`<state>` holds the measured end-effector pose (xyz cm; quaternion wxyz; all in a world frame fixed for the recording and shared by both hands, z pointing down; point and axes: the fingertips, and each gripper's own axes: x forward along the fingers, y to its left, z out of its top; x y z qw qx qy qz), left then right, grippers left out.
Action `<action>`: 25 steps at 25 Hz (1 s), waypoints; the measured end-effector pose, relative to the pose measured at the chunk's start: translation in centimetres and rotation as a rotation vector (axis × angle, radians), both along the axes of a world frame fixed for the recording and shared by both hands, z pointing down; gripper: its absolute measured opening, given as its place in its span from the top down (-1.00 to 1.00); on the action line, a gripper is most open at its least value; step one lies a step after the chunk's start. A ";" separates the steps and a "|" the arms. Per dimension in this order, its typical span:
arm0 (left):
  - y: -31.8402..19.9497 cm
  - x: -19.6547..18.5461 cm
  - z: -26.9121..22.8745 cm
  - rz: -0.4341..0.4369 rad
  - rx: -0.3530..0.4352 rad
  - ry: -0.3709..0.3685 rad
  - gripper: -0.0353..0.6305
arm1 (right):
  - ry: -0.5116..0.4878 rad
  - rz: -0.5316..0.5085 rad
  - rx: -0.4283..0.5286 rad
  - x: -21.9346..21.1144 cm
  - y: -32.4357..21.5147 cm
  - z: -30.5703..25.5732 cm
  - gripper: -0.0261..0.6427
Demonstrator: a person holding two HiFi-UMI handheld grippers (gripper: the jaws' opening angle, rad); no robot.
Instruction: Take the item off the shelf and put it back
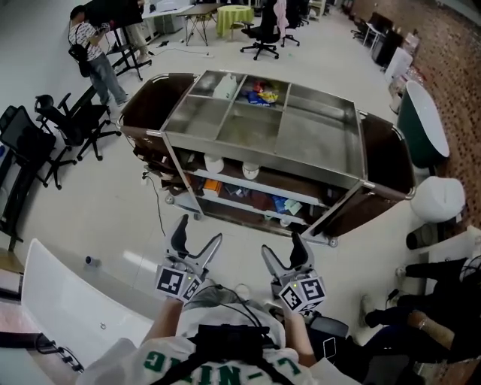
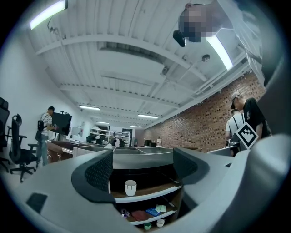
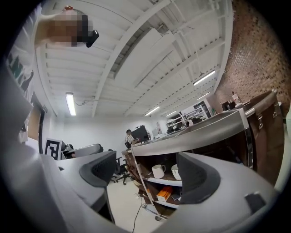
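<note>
Head view, nearest the wearer: the left hand-held gripper point(image 1: 197, 239) at about 7 o'clock of frame centre and the right hand-held gripper point(image 1: 283, 252) at about 5 o'clock, each with its marker cube point(image 1: 176, 282) toward the person. Both are raised above the floor point(image 1: 98, 218) and well apart from the cart. In the left gripper view the left hand-held gripper point(image 2: 143, 170) has its jaws spread wide with nothing between them. The right gripper view shows the right hand-held gripper point(image 3: 145, 173) likewise parted and empty. At 12 o'clock from the grippers stands a service cart point(image 1: 316, 143) with a stainless, partitioned top. Its upper shelf point(image 1: 259, 189) carries a white cup point(image 1: 214, 164), seen upright with dark vertical lines in the left gripper view point(image 2: 130, 187). A white mug point(image 3: 158, 171) and a second cup point(image 3: 176, 172) sit side by side there in the right gripper view. An orange box point(image 3: 163, 194) lies on the lower shelf point(image 1: 240, 207), beside other small items too small to identify. Coloured snack packets point(image 1: 259, 94) fill a far compartment of the top, at 12 o'clock. Beyond, at 10 o'clock, are black office chairs point(image 1: 75, 124) and a standing person point(image 1: 90, 45). A green-covered table point(image 1: 235, 16) lies farthest, and a brick wall point(image 2: 195, 132) runs along the room at 3 o'clock.
</note>
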<state>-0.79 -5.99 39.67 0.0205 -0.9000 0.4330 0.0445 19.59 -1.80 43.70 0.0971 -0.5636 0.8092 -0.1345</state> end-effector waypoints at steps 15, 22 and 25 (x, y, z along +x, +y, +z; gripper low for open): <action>-4.6 -5.3 0.1 -0.086 -0.025 -0.029 -0.30 | 0.236 0.048 -0.156 -1.1 -12.9 12.1 -0.36; -5.3 -8.5 2.0 -0.156 -0.115 -0.034 -0.30 | 0.273 0.058 -0.226 -1.0 -24.1 19.5 -0.49; -5.1 -10.9 2.6 -0.211 -0.143 -0.051 -0.30 | 0.292 0.069 -0.289 -1.3 -28.6 23.1 -0.49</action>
